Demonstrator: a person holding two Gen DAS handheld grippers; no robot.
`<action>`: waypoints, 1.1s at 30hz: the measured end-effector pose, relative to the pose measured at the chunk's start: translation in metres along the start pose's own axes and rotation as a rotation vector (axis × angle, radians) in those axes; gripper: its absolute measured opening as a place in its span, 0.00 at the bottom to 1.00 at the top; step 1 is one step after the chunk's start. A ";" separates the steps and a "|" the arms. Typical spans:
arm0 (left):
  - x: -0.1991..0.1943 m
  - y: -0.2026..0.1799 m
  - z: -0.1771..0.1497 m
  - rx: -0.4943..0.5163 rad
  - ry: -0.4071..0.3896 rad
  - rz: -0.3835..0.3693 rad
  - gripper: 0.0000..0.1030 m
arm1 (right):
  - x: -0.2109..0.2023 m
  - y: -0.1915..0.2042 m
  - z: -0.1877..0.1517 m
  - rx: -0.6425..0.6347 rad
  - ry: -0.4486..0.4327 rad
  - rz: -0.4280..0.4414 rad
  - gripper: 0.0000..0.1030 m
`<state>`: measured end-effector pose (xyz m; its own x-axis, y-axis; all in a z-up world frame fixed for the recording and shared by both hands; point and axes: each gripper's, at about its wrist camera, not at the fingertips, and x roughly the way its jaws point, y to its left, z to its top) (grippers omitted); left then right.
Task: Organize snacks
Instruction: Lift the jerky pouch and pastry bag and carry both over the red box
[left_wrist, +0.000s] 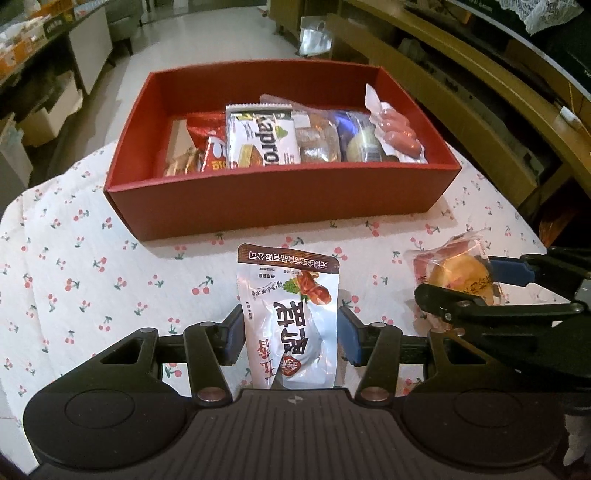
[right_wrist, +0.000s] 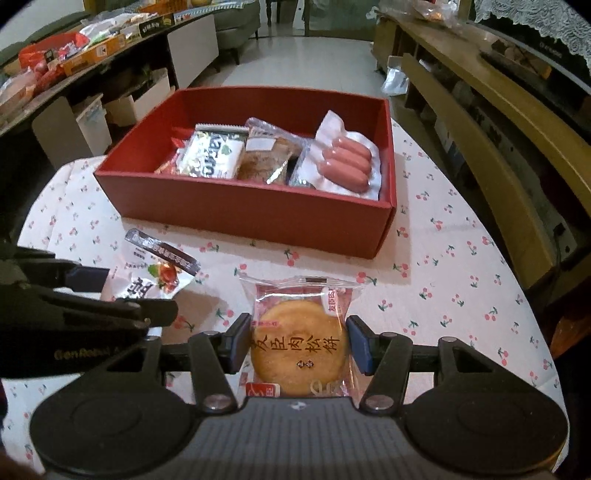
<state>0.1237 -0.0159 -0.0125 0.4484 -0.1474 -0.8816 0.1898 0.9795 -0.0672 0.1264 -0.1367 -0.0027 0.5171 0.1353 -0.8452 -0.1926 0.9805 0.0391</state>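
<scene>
The left claw (left_wrist: 290, 334) gripped a white snack pouch (left_wrist: 291, 317) just in front of the red box (left_wrist: 280, 199). The right claw (right_wrist: 297, 343) was clamped on a wrapped round cake (right_wrist: 299, 345), also near the box's front wall, above the cherry-print worktop (right_wrist: 443, 280).

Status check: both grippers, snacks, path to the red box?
Left gripper shut on white pouch. Right gripper shut on round pastry pack. Red box ahead, partly filled. Nothing between grippers and box.
</scene>
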 end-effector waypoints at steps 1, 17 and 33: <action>-0.001 0.000 0.000 0.001 -0.005 0.004 0.57 | 0.000 0.001 0.001 0.002 -0.004 -0.003 0.64; -0.017 0.004 0.012 -0.018 -0.076 0.016 0.56 | -0.010 -0.001 0.017 0.039 -0.069 0.013 0.64; -0.045 0.007 0.042 -0.041 -0.202 0.015 0.55 | -0.035 -0.004 0.043 0.078 -0.216 0.008 0.64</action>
<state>0.1416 -0.0085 0.0466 0.6174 -0.1532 -0.7716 0.1483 0.9859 -0.0771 0.1449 -0.1389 0.0501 0.6844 0.1619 -0.7109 -0.1368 0.9862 0.0929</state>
